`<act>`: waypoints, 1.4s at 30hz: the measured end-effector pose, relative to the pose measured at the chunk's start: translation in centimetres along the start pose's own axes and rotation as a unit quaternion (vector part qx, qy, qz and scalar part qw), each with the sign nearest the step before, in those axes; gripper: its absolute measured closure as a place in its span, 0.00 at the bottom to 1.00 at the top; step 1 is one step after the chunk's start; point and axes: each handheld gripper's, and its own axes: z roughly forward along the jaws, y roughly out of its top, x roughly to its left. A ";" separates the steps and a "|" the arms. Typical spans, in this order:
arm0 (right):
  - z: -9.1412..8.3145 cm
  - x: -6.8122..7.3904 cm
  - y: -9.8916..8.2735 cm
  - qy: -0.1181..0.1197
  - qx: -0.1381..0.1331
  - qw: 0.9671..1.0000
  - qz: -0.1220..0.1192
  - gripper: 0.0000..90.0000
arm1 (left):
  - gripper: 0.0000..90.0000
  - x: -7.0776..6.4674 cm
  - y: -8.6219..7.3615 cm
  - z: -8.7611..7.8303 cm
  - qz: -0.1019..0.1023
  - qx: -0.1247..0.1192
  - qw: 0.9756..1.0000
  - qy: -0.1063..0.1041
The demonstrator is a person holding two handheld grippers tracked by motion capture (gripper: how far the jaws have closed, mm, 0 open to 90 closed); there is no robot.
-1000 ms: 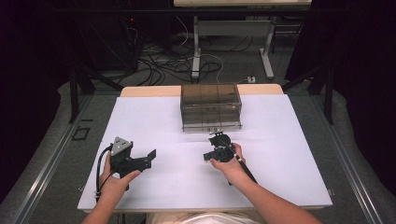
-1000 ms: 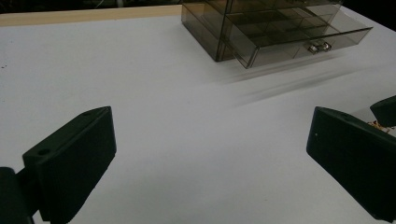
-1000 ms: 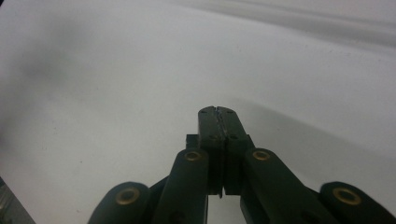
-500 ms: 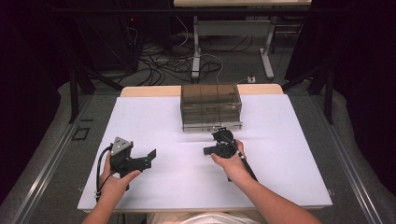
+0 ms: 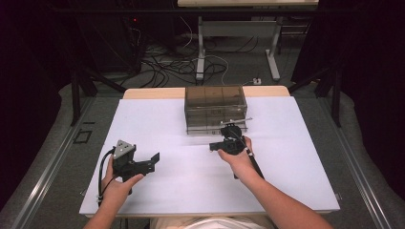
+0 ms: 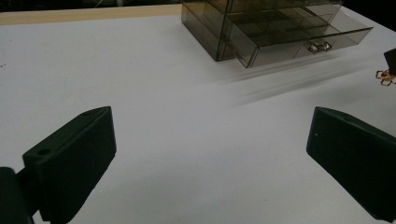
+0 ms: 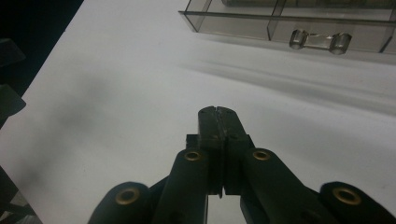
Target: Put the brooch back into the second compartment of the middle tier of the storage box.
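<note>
Right gripper point(image 5: 228, 140) jaws pinched on small gold ornament point(image 6: 385, 77); lift over open drawer point(image 6: 299, 37) front near counter's far edge before releasing. Left gripper point(image 5: 152, 159) jaws wide, idle

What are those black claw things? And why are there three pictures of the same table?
No robot here: a person is holding a pinching tool, called a gripper, in each hand. The big picture comes from a camera up high, looking down at the white table. The other two come from little cameras that ride on the grippers, so you look along the black jaws.

The left gripper has its jaws wide open, with nothing between them. The right gripper has its jaws squeezed shut. From the left gripper's camera you can see a tiny gold piece at its tip, so it seems to be pinching that.

On the table stands a smoky see-through drawer box. Its bottom drawer is pulled out, just in front of the right gripper.
</note>
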 end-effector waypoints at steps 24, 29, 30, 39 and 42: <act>-1.6 -1.1 3.3 -0.018 -0.031 0.999 0.013 1.00 | 0.02 0.0 0.0 0.0 0.002 -0.001 1.000 0.000; -2.1 -1.2 4.2 -0.022 -0.038 0.999 0.018 1.00 | 0.02 0.0 0.0 0.0 0.003 -0.001 1.000 -0.001; -2.1 -1.3 4.4 -0.024 -0.039 0.999 0.020 1.00 | 0.02 0.0 0.0 0.0 0.001 -0.001 1.000 -0.002; -2.2 -1.8 5.8 -0.034 -0.049 0.998 0.027 1.00 | 0.02 0.0 0.0 0.0 0.001 0.000 1.000 -0.002; -2.1 -2.1 6.2 -0.039 -0.050 0.998 0.029 1.00 | 0.02 0.0 0.0 0.0 0.002 -0.001 1.000 -0.002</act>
